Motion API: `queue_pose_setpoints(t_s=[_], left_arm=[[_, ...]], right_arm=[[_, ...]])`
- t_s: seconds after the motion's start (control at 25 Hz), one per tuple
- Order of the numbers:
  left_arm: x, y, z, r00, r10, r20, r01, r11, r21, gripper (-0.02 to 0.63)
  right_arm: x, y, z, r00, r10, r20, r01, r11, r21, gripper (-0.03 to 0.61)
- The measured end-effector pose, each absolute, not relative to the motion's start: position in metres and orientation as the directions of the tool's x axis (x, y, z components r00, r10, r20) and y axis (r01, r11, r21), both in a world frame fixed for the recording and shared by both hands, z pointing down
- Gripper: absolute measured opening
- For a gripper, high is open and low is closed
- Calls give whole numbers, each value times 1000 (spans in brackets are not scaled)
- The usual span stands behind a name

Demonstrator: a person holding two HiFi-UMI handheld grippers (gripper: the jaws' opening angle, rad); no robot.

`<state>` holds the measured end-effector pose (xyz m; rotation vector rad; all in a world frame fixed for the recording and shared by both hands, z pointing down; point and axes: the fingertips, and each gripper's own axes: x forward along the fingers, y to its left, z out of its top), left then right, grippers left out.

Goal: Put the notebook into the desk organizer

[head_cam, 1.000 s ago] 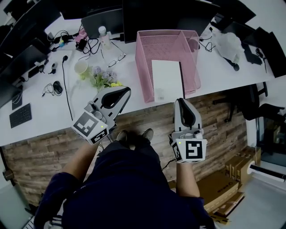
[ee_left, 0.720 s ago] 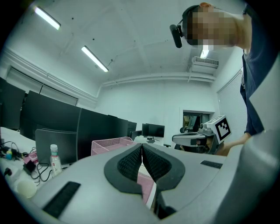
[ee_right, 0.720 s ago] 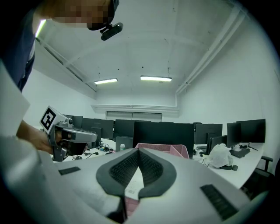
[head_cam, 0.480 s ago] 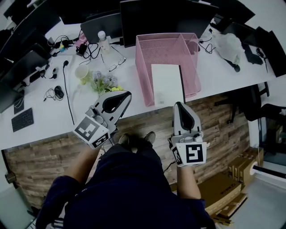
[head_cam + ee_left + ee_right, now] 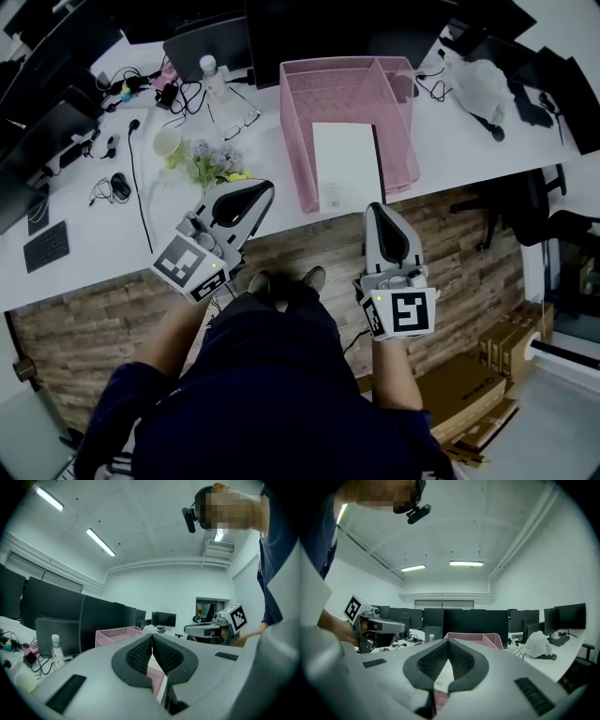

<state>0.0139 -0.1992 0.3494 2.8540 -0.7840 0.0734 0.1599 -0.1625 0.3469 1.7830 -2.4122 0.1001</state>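
Person: standing at desk [image 5: 103,246], holding one gripper in each hand.
L gripper [image 5: 262,194]: pointing twd desk, tip showing over desk's near edge. Pads are pressing together w/ nothing btwn.
R gripper [image 5: 379,209]: pointing at organizer [image 5: 298,122], tip near notebook's near end. Jaws are meeting fully, gripping nothing.
Notebook [image 5: 347,164]: white, lying flat inside organizer, near end sitting at front rim.
Organizer: pink mesh, sitting on desk ahead of R gripper.
Clutter: flowers [image 5: 211,167] and cup [image 5: 169,142] are sitting left of organizer. Glasses [image 5: 246,124] and bottle [image 5: 216,75] are farther back.
Far: monitors [image 5: 309,28] are lining desk's back.
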Motion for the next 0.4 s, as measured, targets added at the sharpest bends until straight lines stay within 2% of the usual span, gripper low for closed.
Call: queue_pose_setpoints(t_s=[0.4], left_arm=[[17, -197, 352, 857, -506, 101, -516, -842, 160, 28]], right_arm=[[163, -161, 351, -295, -943, 157, -952, 304, 33, 5]])
